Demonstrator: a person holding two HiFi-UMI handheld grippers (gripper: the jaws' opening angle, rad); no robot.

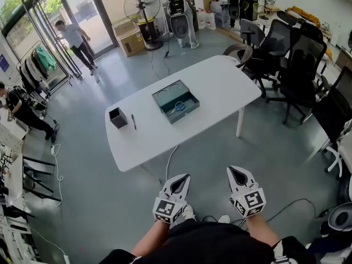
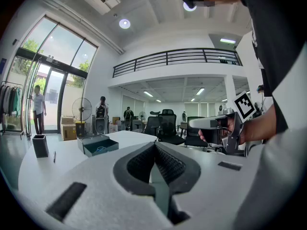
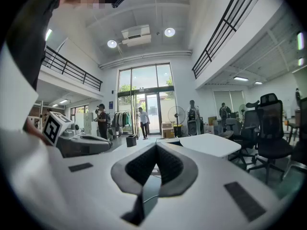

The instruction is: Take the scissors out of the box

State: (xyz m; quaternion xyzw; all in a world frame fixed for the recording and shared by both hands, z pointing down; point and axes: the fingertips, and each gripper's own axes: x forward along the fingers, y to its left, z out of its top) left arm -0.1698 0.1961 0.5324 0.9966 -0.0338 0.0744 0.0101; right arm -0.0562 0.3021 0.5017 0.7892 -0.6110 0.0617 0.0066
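Note:
A shallow teal-grey box point(image 1: 188, 113) lies open in the middle of the white table point(image 1: 220, 84). Blue-handled scissors point(image 1: 177, 106) rest inside it. Both grippers are held low in front of me, well short of the table's near edge. My left gripper point(image 1: 183, 178) is shut and holds nothing, and my right gripper point(image 1: 236, 171) is shut too. From the left gripper view, the box point(image 2: 99, 144) stands on the table past the left gripper point(image 2: 154, 144), with a blue bit of the scissors point(image 2: 99, 150) showing. The right gripper point(image 3: 156, 145) points level toward the table.
A black pen cup point(image 1: 117, 117) and a pen point(image 1: 133, 121) sit at the table's left end. Black office chairs point(image 1: 286, 54) crowd the right side. A cable point(image 1: 169, 159) runs down from the table onto the floor. A standing fan point(image 1: 142, 7) and several people are farther off.

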